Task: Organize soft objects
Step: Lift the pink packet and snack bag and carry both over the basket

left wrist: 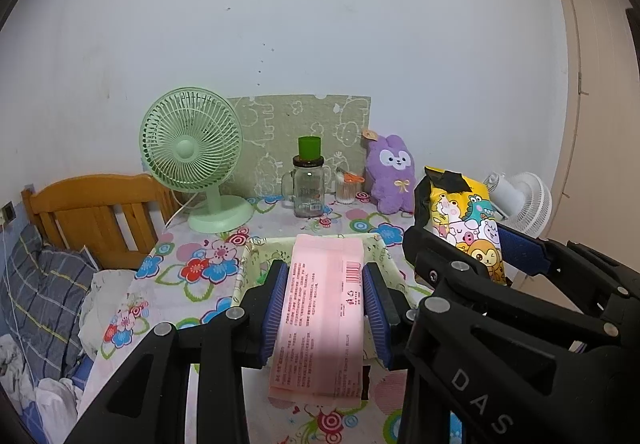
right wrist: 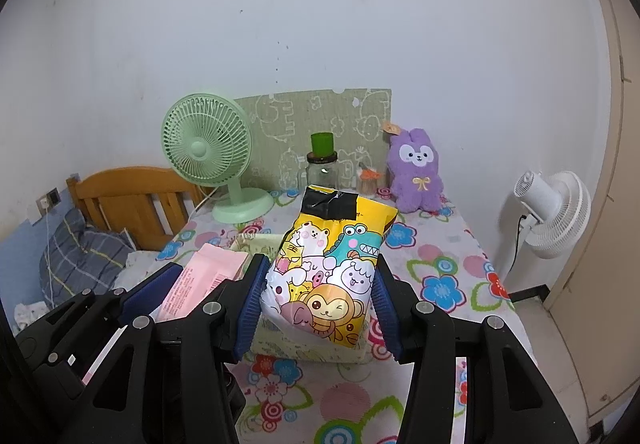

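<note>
Above the pale fabric storage box, the left gripper clamps a flat pink plastic packet and the right gripper a yellow cartoon-printed pouch, both likely for stowing inside.

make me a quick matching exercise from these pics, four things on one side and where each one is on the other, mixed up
Things:
1. pink pack
2. cartoon bag
3. purple plush
4. green fan

Places:
A. at the back of the table on the left, by the wooden bed frame
B. between the pads of the right hand-held gripper
C. at the back of the table on the right, against the wall
D. between the pads of the left hand-held gripper

Pairs: 1-D, 2-B, 3-C, 4-A
</note>
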Motion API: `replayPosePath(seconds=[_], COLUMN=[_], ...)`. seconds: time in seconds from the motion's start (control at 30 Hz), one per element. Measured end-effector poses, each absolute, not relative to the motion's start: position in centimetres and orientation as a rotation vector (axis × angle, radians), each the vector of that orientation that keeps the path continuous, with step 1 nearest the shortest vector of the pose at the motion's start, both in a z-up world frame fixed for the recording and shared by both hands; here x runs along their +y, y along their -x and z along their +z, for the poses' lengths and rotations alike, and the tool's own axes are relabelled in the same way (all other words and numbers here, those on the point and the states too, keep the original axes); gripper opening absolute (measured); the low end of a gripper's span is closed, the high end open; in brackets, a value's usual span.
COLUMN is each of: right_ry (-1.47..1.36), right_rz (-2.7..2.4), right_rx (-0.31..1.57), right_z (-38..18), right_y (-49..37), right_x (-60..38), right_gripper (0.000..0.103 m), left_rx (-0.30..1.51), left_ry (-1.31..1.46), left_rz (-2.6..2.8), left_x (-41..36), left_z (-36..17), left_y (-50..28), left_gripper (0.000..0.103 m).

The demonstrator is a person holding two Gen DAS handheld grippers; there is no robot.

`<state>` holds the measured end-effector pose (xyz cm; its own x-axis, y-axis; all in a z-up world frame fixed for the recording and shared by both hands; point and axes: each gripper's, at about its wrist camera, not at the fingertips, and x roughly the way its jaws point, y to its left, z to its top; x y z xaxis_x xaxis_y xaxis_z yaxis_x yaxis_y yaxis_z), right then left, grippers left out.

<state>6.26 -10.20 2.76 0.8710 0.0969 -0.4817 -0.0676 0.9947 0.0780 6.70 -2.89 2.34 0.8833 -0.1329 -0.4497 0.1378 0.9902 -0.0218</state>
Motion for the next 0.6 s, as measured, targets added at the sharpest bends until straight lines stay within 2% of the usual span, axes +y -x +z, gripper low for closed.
replayPosePath(seconds=[0.6], right_ry=[-0.076], right_rz=[0.095], right_rx=[0.528], right_z=[1.3], right_y=[-11.7], right_x=[-10.4], right_gripper=[0.053], left_rx=[0.495], left_ry=[-0.008], left_rz=[-0.121], left_x=[-2.6], left_z=[1.2], left_y=[-12.1], left_gripper=[0.039])
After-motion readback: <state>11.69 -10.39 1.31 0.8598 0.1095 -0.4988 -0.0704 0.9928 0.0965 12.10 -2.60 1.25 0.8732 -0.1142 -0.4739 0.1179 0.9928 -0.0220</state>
